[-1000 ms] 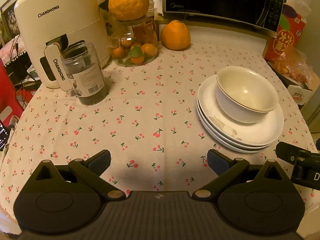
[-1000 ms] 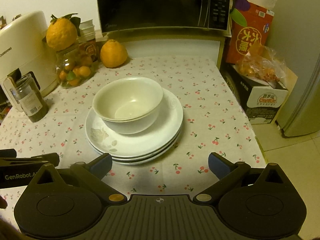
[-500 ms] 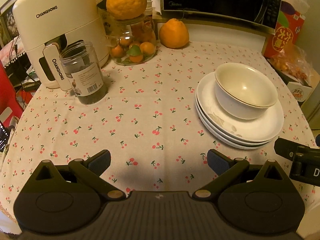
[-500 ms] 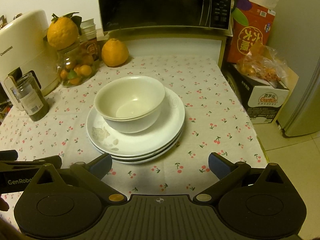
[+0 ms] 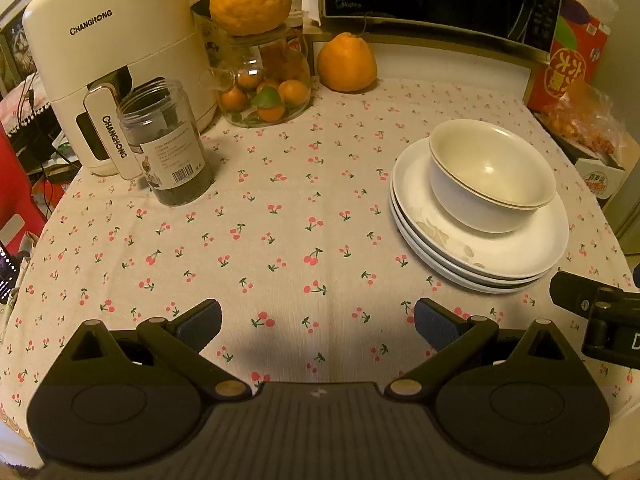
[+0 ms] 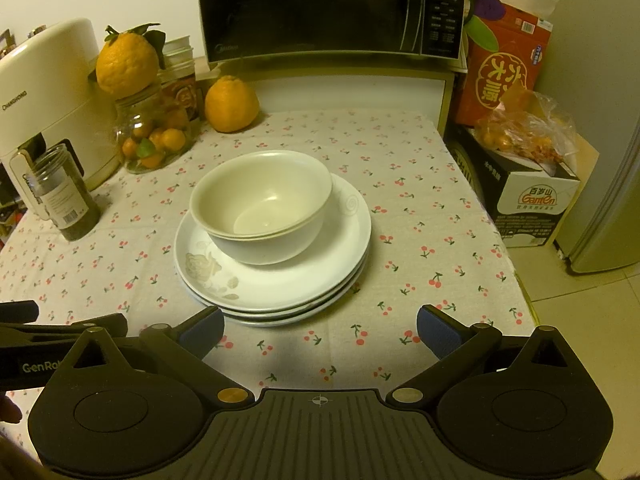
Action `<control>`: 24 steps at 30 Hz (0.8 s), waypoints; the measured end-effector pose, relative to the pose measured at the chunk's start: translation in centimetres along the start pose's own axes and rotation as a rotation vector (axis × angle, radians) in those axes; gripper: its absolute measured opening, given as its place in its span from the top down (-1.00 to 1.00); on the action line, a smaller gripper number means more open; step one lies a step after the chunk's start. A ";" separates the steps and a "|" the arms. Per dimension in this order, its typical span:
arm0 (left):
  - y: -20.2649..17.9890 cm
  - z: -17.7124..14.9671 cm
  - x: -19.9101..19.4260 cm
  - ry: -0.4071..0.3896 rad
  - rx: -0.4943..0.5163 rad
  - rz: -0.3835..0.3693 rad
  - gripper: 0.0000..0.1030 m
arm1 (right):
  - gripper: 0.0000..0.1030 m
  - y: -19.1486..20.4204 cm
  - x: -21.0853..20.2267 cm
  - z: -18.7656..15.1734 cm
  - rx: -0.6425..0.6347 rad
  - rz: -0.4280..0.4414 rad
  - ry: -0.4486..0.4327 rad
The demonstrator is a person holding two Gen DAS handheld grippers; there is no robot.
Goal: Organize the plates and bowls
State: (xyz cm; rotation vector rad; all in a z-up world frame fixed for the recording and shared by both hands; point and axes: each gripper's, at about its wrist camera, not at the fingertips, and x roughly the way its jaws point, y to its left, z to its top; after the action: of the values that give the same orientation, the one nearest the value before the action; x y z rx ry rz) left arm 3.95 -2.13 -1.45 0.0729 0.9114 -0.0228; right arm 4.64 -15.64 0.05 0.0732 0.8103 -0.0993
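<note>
Nested cream bowls (image 6: 262, 208) sit on a stack of white plates (image 6: 320, 272) on the cherry-print tablecloth; the bowls (image 5: 490, 174) and plates (image 5: 480, 256) also show at the right of the left wrist view. My right gripper (image 6: 320, 330) is open and empty, just in front of the plates' near edge. My left gripper (image 5: 318, 320) is open and empty over bare cloth, left of the plates. The right gripper's body (image 5: 596, 316) shows at the right edge of the left wrist view.
A white air fryer (image 5: 108, 64), a dark jar (image 5: 168, 148) and a glass jar of small oranges (image 5: 266, 88) stand at the back left. A large orange (image 6: 230, 104) lies below the microwave (image 6: 332, 8). Boxes (image 6: 528, 196) stand past the table's right edge.
Both grippers have drifted slightly back and up, so the plates and bowls sit a little higher in both views. Nothing was taken hold of.
</note>
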 end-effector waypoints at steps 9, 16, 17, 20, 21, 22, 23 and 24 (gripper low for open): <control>0.0 0.0 0.0 0.002 0.000 0.000 -1.00 | -1.00 0.0 0.0 0.0 -0.001 0.000 0.000; 0.1 0.0 0.0 0.003 0.000 0.000 -1.00 | -1.00 0.0 0.0 0.0 -0.001 0.001 -0.001; 0.1 -0.1 0.0 0.004 -0.001 -0.001 -1.00 | -1.00 0.0 0.0 0.0 -0.001 0.000 -0.001; 0.1 -0.1 0.1 0.008 -0.002 -0.004 -1.00 | -1.00 0.1 0.0 0.0 -0.001 0.000 0.001; 0.1 -0.1 0.1 0.008 -0.001 -0.005 -1.00 | -1.00 0.1 0.1 -0.1 -0.001 0.000 0.002; 0.1 -0.1 0.1 0.010 -0.001 -0.006 -1.00 | -1.00 0.1 0.1 -0.1 -0.002 0.001 0.002; 0.2 0.0 0.1 0.011 0.000 -0.008 -1.00 | -1.00 0.2 0.1 -0.1 -0.003 0.000 0.002; 0.2 0.0 0.1 0.013 0.000 -0.011 -1.00 | -1.00 0.2 0.1 -0.2 -0.004 0.000 0.002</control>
State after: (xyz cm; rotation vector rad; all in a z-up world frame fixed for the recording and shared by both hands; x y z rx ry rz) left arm 4.02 -1.96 -1.57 0.0679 0.9244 -0.0323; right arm 4.60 -15.45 -0.18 0.0698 0.8129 -0.0976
